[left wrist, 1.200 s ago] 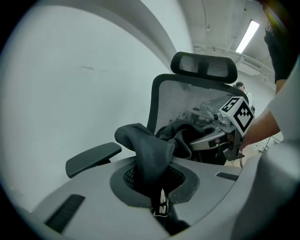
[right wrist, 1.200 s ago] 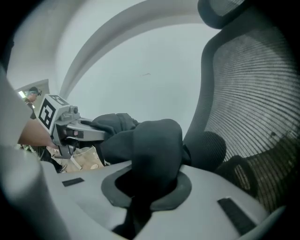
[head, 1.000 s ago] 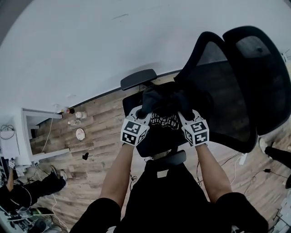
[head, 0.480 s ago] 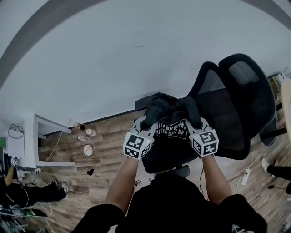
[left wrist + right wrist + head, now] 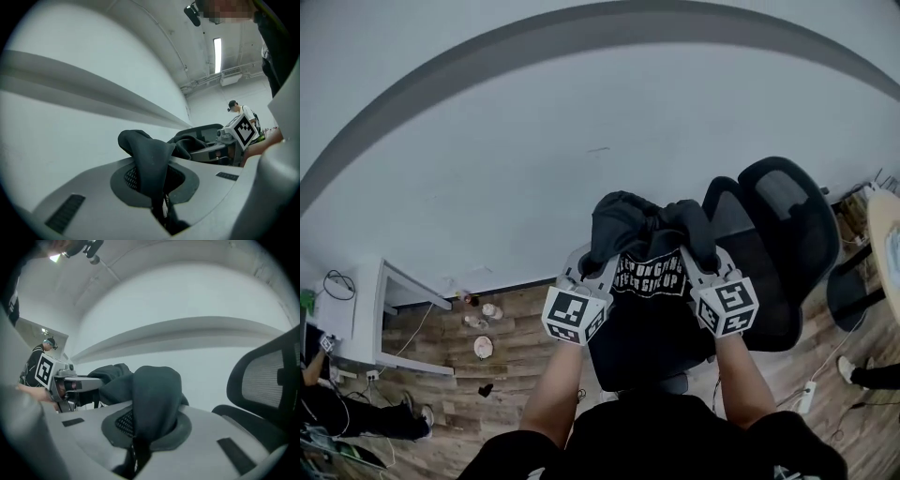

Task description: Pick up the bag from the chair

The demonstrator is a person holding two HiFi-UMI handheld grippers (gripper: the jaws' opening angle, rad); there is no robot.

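**Bag clenched in both tools**

The black bag (image 5: 649, 281) is being gripped by its bunched top. One fold is being clenched in the left tool (image 5: 602, 258) and one in the right tool (image 5: 692, 255). The bag is hanging between them, just left of the mesh chair (image 5: 787, 234). Wooden floor (image 5: 516, 342) and white wall (image 5: 534, 187) are lying beyond.

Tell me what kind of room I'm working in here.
Likely an office or lab workspace: a mesh office chair, loose cables on the wood floor, and a ceiling strip light.
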